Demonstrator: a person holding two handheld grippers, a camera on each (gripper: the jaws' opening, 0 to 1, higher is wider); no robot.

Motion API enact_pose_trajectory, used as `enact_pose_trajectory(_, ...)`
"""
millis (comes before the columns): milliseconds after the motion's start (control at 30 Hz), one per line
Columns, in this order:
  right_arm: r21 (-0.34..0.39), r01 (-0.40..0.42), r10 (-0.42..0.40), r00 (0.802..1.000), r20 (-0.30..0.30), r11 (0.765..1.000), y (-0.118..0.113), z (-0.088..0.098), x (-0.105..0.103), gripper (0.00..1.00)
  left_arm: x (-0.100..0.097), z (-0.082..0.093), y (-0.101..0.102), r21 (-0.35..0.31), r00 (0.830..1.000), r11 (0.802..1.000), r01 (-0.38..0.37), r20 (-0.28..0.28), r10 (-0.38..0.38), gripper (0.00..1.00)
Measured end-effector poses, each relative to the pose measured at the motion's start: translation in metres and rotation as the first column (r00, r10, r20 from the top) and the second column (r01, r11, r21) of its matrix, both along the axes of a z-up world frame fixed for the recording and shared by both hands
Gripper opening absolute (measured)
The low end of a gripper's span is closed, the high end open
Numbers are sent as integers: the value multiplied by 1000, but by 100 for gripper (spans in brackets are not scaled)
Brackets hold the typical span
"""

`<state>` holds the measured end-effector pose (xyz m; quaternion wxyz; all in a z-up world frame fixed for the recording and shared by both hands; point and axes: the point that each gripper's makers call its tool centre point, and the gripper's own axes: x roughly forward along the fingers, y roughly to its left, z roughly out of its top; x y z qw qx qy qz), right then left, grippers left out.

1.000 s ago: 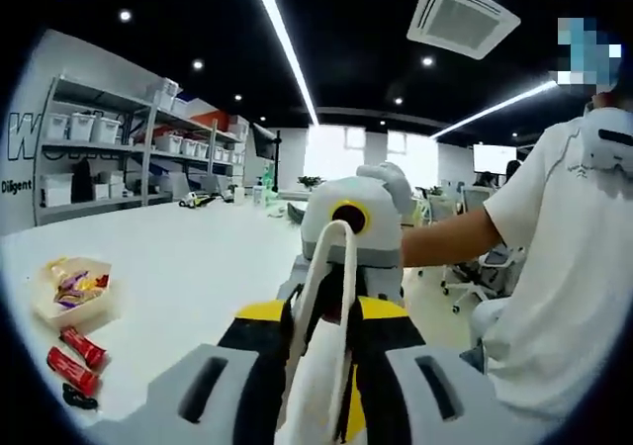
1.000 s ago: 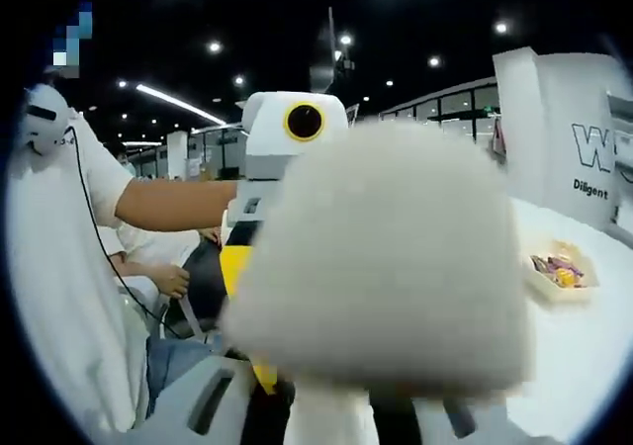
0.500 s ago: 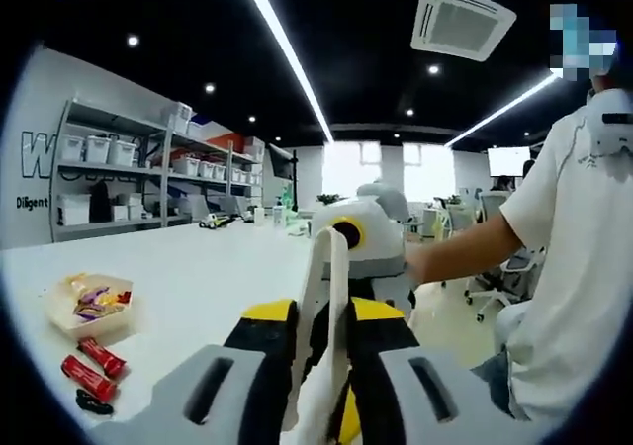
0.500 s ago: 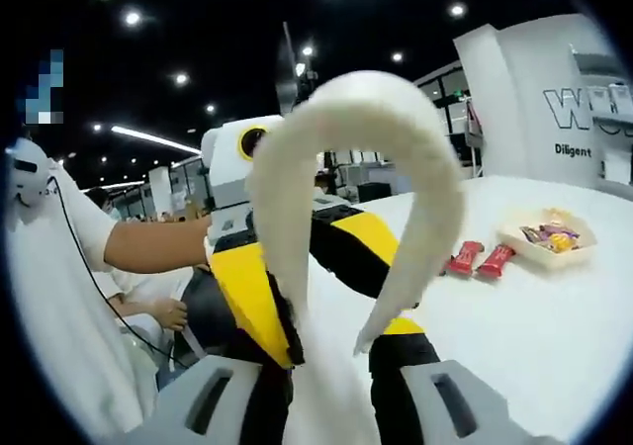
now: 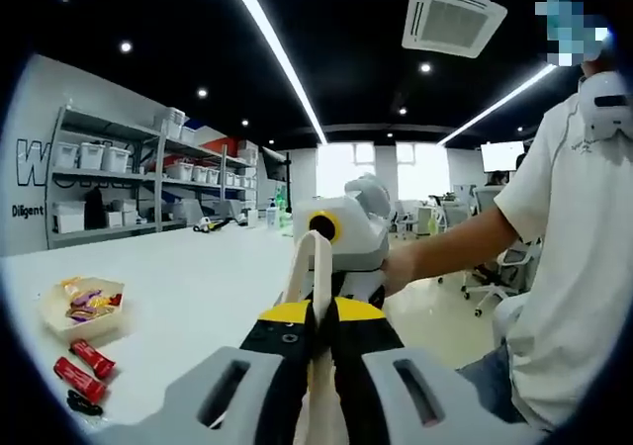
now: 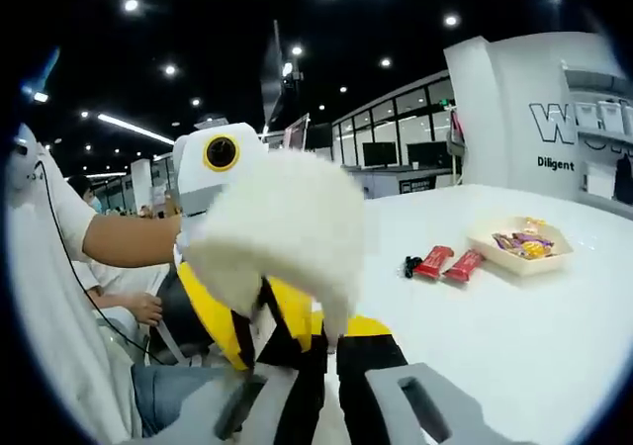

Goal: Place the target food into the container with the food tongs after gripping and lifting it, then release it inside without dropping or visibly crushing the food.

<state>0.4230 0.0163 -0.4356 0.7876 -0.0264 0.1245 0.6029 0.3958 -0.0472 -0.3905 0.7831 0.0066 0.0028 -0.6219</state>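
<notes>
White tongs (image 5: 316, 297) clamped by left hand-held gripper (image 5: 316, 366), right one (image 6: 326, 386) blurred (state unclear)

in the left gripper view the white table (image 5: 198, 277) lies open toward 9 o'clock, up to the tray of sweets (image 5: 84, 307), two red bars (image 5: 84, 369) and a small black item (image 5: 79, 402) at 8. the right gripper (image 5: 341, 237) blocks 12; a person (image 5: 564, 267) fills 3.

Big open-plan lab-office here: grey metal storage shelves with white bins (image 5: 99, 183), long white worktable (image 5: 188, 277), swivel office chairs (image 5: 495, 277), black ceiling with strip lights (image 5: 272, 49).
</notes>
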Motion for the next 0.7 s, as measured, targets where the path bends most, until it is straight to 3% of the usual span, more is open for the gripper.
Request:
enact_pose_trajectory(333, 65, 4, -4, 1000, -2, 998, 1, 13, -2, 0, 5, 16, 10, -67, 999, 997, -46, 20, 47, 5)
enact_pose_trajectory(367, 71, 6, -6, 1000, -6, 997, -1, 14, -2, 0, 8, 18, 11, -68, 997, 996, -60, 45, 63, 4)
enact_pose_trajectory(467, 98, 7, 0, 998, -63, 995, -4, 13, -5, 3, 13, 24, 19, -87, 994, 992, -92, 54, 97, 2)
enact_pose_trajectory(500, 115, 27, -13, 993, -120, 993, -8, 12, -7, 6, 15, 29, 21, -111, 992, 989, -97, 67, 105, 2)
enact_pose_trajectory(533, 116, 27, -14, 993, -118, 993, -7, 11, -5, 8, 17, 33, 24, -140, 994, 985, -103, 28, 108, 2)
enact_pose_trajectory(633, 132, -12, 20, 998, -56, 991, -4, 14, -14, 18, 19, 35, 25, -156, 992, 981, -113, 39, 121, 2)
enact_pose_trajectory(700, 164, -32, 30, 999, 11, 986, 3, 22, -19, 30, 19, 33, 22, -163, 993, 980, -115, 18, 120, 2)
